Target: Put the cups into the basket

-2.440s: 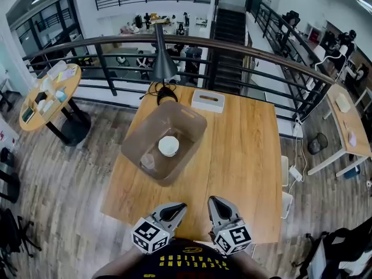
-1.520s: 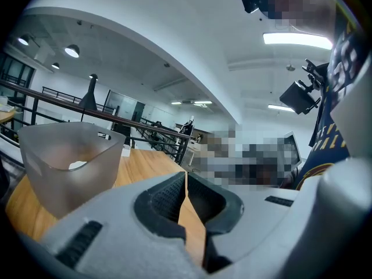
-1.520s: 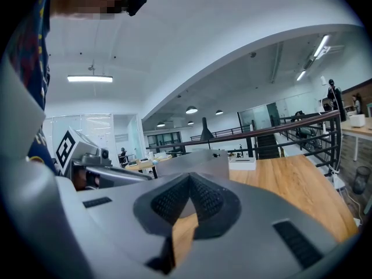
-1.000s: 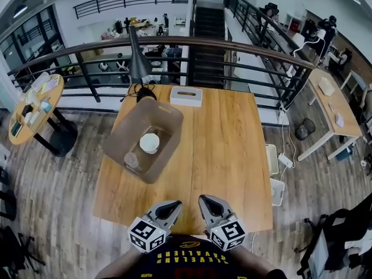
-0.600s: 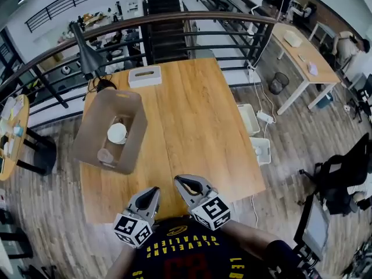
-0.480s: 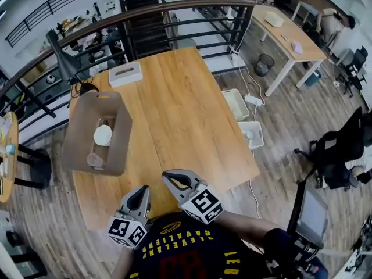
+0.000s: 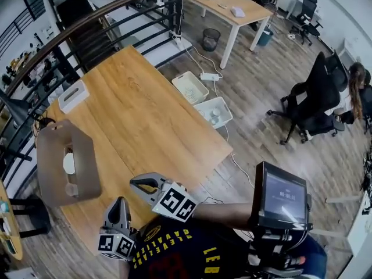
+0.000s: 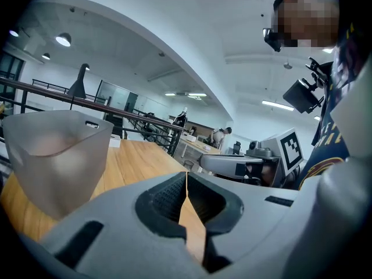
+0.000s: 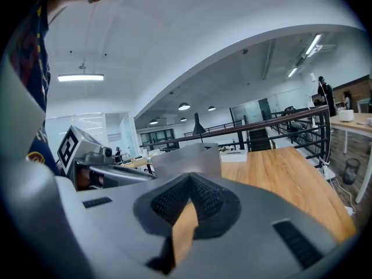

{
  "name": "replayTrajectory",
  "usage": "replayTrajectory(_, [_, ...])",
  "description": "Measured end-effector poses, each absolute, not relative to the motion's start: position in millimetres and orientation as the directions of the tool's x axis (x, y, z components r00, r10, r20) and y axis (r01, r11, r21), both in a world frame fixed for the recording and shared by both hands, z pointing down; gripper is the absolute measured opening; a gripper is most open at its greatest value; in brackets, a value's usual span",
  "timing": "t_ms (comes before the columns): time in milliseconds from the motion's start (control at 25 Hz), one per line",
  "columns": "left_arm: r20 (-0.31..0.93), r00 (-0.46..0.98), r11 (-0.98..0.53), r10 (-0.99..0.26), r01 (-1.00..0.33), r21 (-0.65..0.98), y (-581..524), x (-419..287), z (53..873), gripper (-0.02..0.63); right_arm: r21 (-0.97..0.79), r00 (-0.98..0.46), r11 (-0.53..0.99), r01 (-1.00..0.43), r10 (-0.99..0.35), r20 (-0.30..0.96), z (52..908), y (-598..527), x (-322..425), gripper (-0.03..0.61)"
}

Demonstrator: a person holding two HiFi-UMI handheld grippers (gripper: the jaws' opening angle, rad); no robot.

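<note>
Closest to us, the left gripper and right gripper sit low over the near edge of the table. Both pairs of jaws are pressed together with nothing between them, as in the earlier head views. In the left gripper view the ridged pads meet in a single seam at the left gripper's tip, and the right gripper view shows the same at its tip. Since half a second ago both have slid toward the lower left of the head view, the left one now lower than the right.

The view itself has swung to our right. The table now runs diagonally, and the basket has moved to the left edge of the frame, well apart from both grippers. The white cup and the clear cup still lie inside it, the clear one nearer to us.

Beyond the basket the tissue box keeps its place near the table's far corner. More floor has come into sight on the right: two trays beside the table and an office chair farther off.
</note>
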State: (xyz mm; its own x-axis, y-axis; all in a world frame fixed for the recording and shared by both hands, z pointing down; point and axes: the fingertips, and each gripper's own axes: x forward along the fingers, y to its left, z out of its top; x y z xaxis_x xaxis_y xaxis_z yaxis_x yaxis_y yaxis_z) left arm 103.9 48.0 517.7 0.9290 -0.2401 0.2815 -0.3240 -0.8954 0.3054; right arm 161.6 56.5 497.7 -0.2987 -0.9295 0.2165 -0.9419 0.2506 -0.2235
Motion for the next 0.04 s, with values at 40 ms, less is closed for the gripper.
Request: replayTrajectory(40, [0.282, 0.93, -0.896, -0.237, -0.321, 0.306, 50.6, 107.1, 516.8, 0.011, -0.224, -0.297, 0.249, -0.942, -0.93, 0.217, 497.2, 58.9, 164.0, 0.012])
